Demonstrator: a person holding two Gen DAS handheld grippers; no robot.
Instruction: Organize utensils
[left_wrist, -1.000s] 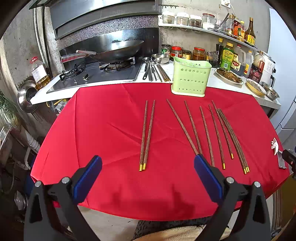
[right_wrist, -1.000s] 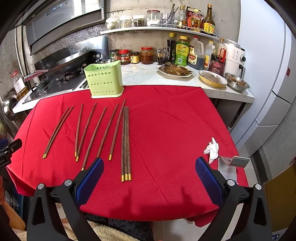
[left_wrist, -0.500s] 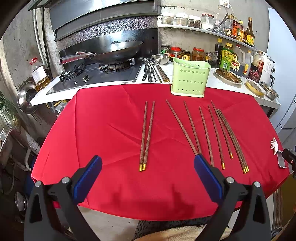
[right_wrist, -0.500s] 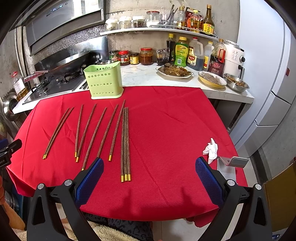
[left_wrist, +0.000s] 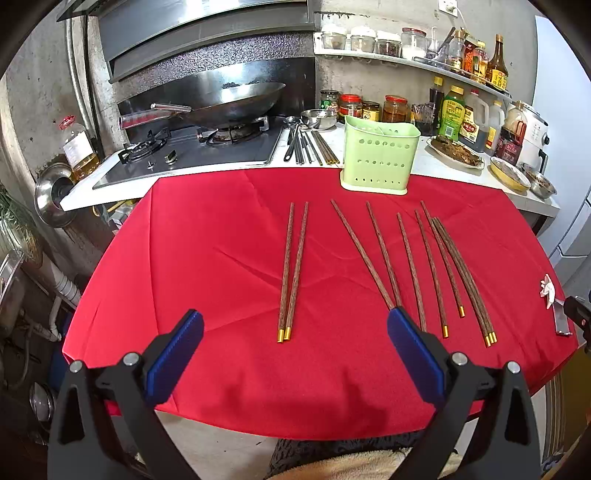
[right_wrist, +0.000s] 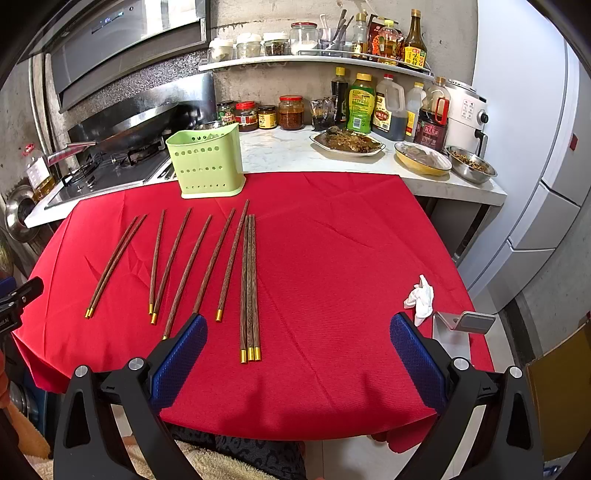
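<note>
Several dark wooden chopsticks with gold tips lie on a red tablecloth (left_wrist: 207, 258). A pair (left_wrist: 291, 269) lies in the middle of the left wrist view, with several more fanned to its right (left_wrist: 428, 266). In the right wrist view a tight group of three chopsticks (right_wrist: 249, 284) lies centre, others spread to its left (right_wrist: 177, 266). A light green perforated utensil holder (left_wrist: 377, 158) (right_wrist: 205, 164) stands upright at the cloth's far edge. My left gripper (left_wrist: 295, 328) is open above the near edge, holding nothing. My right gripper (right_wrist: 298, 330) is likewise open and empty.
Behind the cloth is a counter with a gas stove and wok (left_wrist: 229, 101), loose metal utensils (left_wrist: 308, 146), jars, sauce bottles and food dishes (right_wrist: 347, 140). A crumpled white tissue (right_wrist: 419, 299) and a metal stand (right_wrist: 461, 323) sit at the cloth's right edge.
</note>
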